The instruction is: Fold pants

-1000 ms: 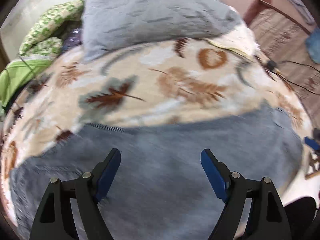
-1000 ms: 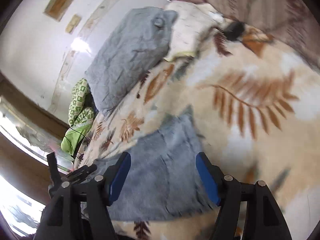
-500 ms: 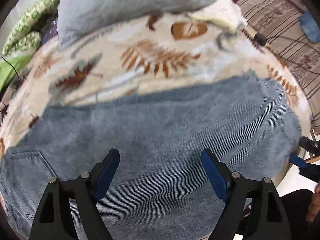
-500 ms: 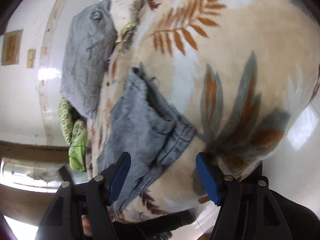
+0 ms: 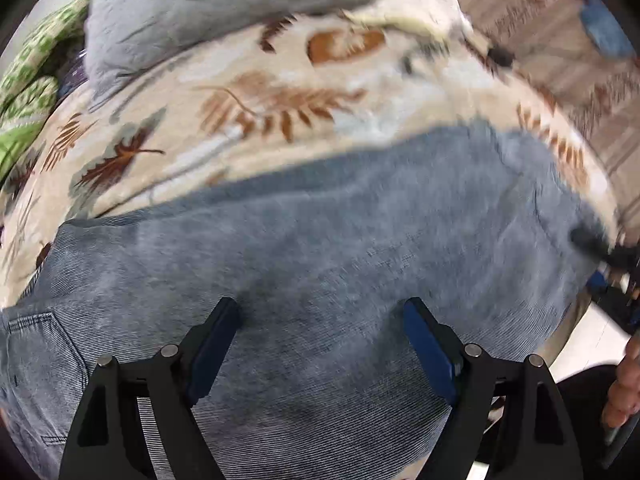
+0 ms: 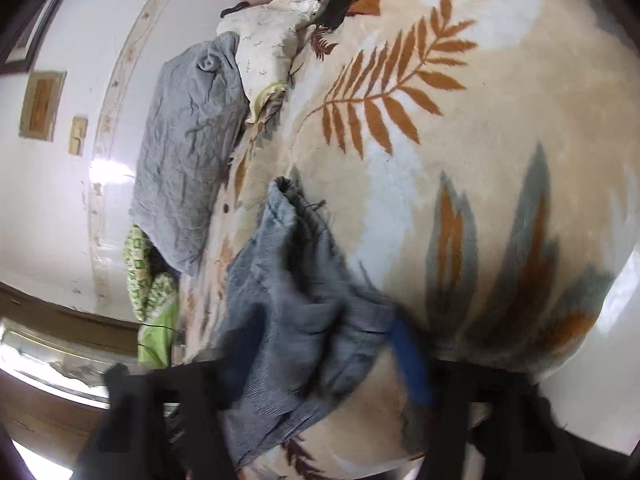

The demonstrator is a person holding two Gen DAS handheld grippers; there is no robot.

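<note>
Along the near edge of the bed, on its leaf-patterned blanket (image 5: pixel 280 80), the pants (image 5: pixel 320 248) lie spread flat and lengthwise, a sensible lay for folding since both ends are within reach of the person standing at that side. A back pocket shows at the left end in the left wrist view, so the waist lies that way and the leg hems run toward the right.

The left gripper (image 5: pixel 320 320) hangs over the middle of the denim with its blue-padded fingers (image 5: pixel 212 336) spread wide and nothing between them; it points steeply down, which I read as waiting to pin or pick up the cloth once the other end comes over.

At the hem end, near the blanket's near edge, the right gripper (image 6: pixel 320 364) is closing its jaws around a bunched fold of the pants (image 6: pixel 288 312). The denim sits between the fingers and rises in ridges there, but motion blur smears the pads, so I cannot tell whether they already press the cloth or have only come around it. Gripping the hem makes sense: it gives a handle for carrying the legs across toward the waist.

A grey pillow (image 5: pixel 224 12) and green-patterned bedding (image 5: pixel 28 80) lie along the far edge, well apart from the pants
</note>
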